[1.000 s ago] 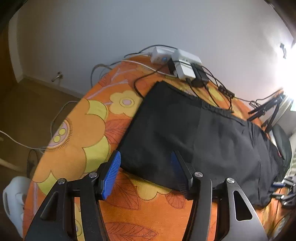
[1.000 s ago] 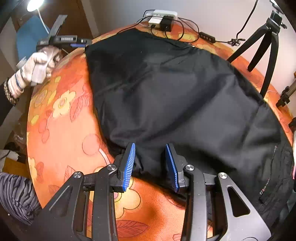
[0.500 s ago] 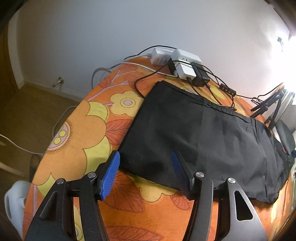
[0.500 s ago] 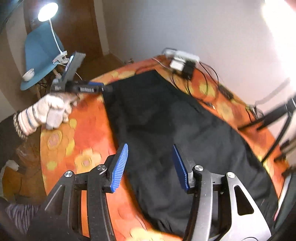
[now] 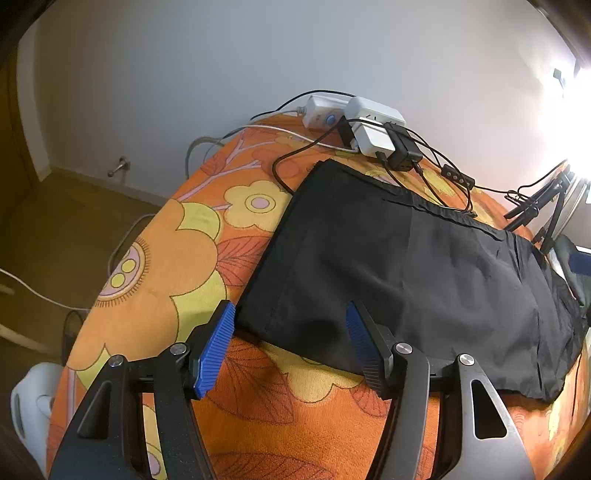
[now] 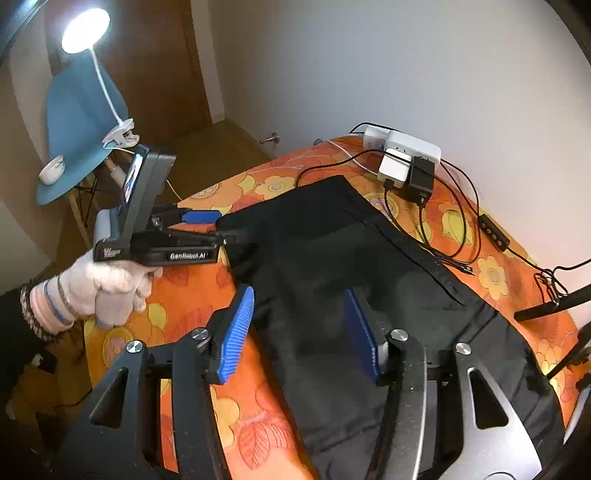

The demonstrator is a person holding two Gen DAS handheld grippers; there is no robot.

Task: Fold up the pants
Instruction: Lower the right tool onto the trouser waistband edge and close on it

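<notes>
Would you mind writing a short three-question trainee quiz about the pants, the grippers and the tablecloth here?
1. True or false: the left gripper is shut on the black pants.
2. Which covers the table: A) a plain white sheet, B) an orange flowered cloth, C) bare wood?
3. Fill in: the right gripper is ____ above the pants.

Key: 1 false; 2 B; 3 open.

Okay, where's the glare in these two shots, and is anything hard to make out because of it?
Left wrist view: a white blowout at the right edge washes out the tripod top; the pants stay readable. Right wrist view: the clip lamp flares at upper left, but the left gripper is clear.
</notes>
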